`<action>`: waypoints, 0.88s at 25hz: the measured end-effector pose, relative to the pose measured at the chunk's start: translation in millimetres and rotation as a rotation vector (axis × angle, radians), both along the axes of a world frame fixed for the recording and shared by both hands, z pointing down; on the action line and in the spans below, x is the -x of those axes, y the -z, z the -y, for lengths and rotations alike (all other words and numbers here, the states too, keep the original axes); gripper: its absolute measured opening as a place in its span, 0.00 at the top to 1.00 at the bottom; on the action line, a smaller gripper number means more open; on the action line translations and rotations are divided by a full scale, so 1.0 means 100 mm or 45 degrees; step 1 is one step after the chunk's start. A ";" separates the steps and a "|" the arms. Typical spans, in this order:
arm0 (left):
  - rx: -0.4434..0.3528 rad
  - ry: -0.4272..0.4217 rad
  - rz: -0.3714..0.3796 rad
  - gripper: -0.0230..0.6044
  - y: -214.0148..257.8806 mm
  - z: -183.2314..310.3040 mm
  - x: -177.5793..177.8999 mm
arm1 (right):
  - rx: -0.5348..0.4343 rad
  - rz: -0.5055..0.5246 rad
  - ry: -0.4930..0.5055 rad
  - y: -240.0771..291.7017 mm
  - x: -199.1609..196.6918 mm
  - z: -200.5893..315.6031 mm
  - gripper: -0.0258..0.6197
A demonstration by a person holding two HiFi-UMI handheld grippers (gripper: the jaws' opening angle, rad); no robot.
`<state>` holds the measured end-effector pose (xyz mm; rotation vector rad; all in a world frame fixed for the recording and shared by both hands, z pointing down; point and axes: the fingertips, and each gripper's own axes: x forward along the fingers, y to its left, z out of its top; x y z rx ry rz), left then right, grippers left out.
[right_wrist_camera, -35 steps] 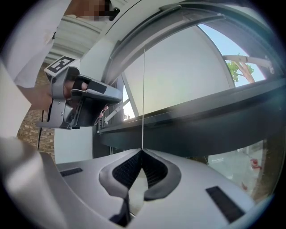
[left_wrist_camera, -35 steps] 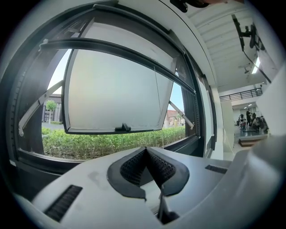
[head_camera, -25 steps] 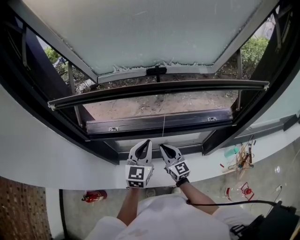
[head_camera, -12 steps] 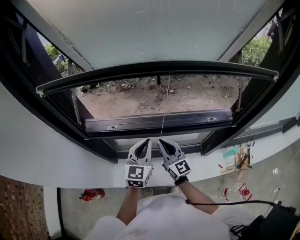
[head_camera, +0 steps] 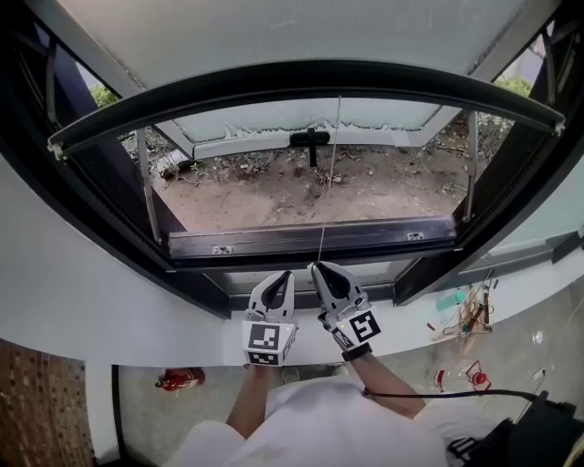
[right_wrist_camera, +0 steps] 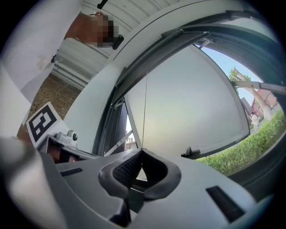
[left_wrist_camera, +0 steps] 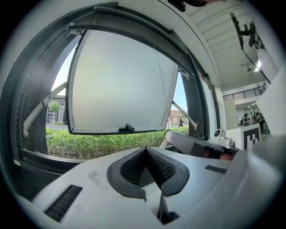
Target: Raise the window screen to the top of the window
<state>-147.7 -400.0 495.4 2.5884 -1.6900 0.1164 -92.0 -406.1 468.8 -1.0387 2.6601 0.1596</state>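
The window screen's dark bottom bar [head_camera: 301, 77] curves across the upper part of the opening; in the right gripper view the bar [right_wrist_camera: 178, 33] runs overhead. A thin pull cord [head_camera: 327, 182] hangs from it straight down to my right gripper [head_camera: 317, 266]. That gripper is shut on the cord [right_wrist_camera: 145, 112], which ends at its closed tips [right_wrist_camera: 140, 151]. My left gripper [head_camera: 288, 274] sits just left of it above the sill, shut with nothing in it [left_wrist_camera: 146, 150].
Beyond the screen, the frosted window sash [head_camera: 274, 27] is swung outward, with its black handle [head_camera: 310, 139] at its lower edge. A white sill [head_camera: 137, 319] lies under both grippers. On the floor below are a red fire extinguisher [head_camera: 182, 378] and small tools [head_camera: 465, 310].
The screen's bottom bar has climbed well up the opening, uncovering more ground outside. My right gripper has risen slightly and tipped upward with the cord. The left gripper has stayed still.
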 end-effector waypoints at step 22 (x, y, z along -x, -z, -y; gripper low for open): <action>-0.017 0.008 0.005 0.96 0.06 0.08 0.05 | -0.227 0.198 -0.024 1.14 -0.23 -0.01 0.96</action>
